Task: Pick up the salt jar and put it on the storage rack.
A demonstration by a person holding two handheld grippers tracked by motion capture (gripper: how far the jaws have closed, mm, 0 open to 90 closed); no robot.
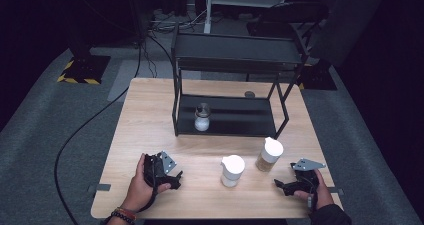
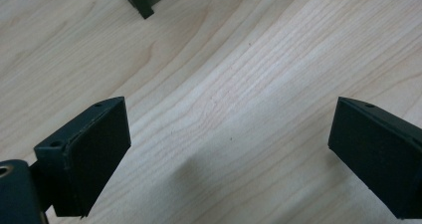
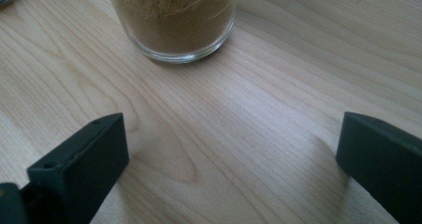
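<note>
Resting spread, empty: both hand-held grippers; right gripper view shows brown-powder jar [image 3: 174,20] near.

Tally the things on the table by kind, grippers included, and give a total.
Spice jars: 3 (white-filled jar on the rack, white-filled jar, brown-filled jar)
Black rack: 1
Grippers: 2 (left gripper, right gripper)
Total: 6
</note>
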